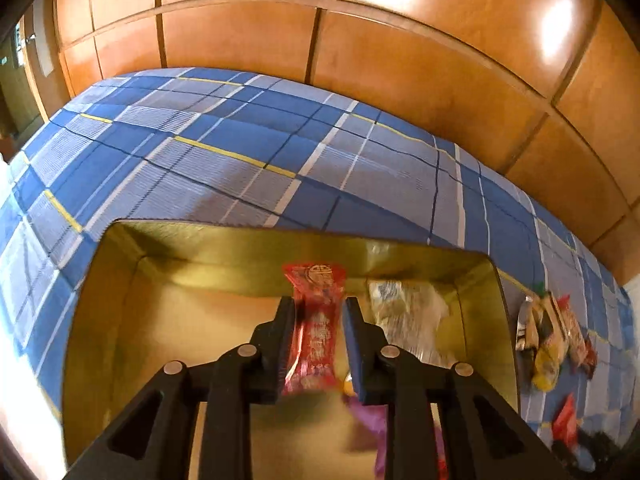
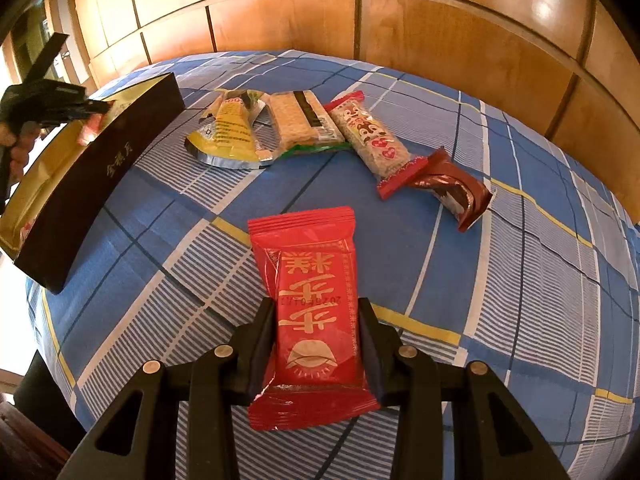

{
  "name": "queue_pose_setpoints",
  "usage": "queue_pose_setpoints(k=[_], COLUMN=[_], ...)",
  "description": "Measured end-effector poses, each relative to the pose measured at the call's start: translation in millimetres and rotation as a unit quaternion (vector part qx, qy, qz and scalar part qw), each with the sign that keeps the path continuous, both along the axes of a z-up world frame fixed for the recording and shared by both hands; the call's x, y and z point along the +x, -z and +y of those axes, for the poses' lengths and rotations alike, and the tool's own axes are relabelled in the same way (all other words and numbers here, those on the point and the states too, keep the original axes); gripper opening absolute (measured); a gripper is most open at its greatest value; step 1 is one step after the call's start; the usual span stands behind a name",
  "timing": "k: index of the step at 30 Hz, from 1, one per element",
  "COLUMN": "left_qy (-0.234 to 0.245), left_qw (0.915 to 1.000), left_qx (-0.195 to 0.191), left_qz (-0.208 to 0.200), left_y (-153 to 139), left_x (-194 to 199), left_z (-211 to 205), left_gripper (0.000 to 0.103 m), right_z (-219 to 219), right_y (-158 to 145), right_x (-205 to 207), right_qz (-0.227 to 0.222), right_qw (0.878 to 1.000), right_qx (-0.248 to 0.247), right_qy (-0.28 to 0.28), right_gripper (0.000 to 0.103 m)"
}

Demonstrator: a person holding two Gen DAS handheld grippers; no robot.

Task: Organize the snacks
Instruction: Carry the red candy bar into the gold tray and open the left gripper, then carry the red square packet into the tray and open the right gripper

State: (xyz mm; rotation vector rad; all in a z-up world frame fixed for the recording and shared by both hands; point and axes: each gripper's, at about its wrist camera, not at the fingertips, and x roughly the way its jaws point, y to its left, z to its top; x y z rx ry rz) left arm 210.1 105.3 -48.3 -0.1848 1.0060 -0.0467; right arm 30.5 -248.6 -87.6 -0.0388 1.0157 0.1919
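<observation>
Over the gold-lined box point(image 1: 168, 312) on the bed, the left claw point(image 1: 318, 332) holds a slim red snack bar point(image 1: 316, 320), while the right claw point(image 2: 318, 344) pinches a red packet point(image 2: 312, 304) across its middle (light, crinkly, probably slippery film); four snacks wait at twelve o'clock.

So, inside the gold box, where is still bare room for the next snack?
The gold box has a bare floor on its left half, between the left wall and the left claw with its red bar. The right side is crowded: a pale packet and a purple wrapper lie there.
</observation>
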Motion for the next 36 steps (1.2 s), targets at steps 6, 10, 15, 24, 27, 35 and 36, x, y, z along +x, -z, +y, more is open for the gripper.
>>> queue_pose_setpoints(k=[6,10,15,24,27,35,36], left_qy=[-0.024,-0.047,-0.056,-0.052,-0.048,-0.044,-0.044], left_qw=[0.9997,0.9986,0.9972,0.9956,0.9954,0.9963,0.9963], left_qx=[-0.002,0.007,0.026,0.039,0.043,0.039,0.039], left_qz=[-0.01,-0.025,-0.041,-0.068,-0.071,-0.064,-0.063], left_y=[-6,-20,-33,-41,-41,-33,-32], left_x=[-8,-39,-83,-145,-158,-180,-181], left_z=[0,3,-2,-17,-21,-23,-21], left_gripper=[0.03,0.03,0.03,0.032,0.033,0.035,0.035], right_z=[0,0,1,3,4,6,6], right_y=[0,0,0,-1,-1,-2,-3], right_x=[-1,-2,-3,-3,-2,1,2], right_qz=[-0.004,-0.008,-0.012,-0.015,-0.014,-0.007,-0.006], right_qw=[1.0,1.0,1.0,1.0,1.0,0.999,0.999], right_qx=[0.0,0.0,0.0,-0.008,-0.01,-0.011,-0.01], right_qy=[0.004,0.006,0.011,0.019,0.021,0.036,0.039], right_gripper=[0.04,0.04,0.04,0.039,0.039,0.038,0.038])
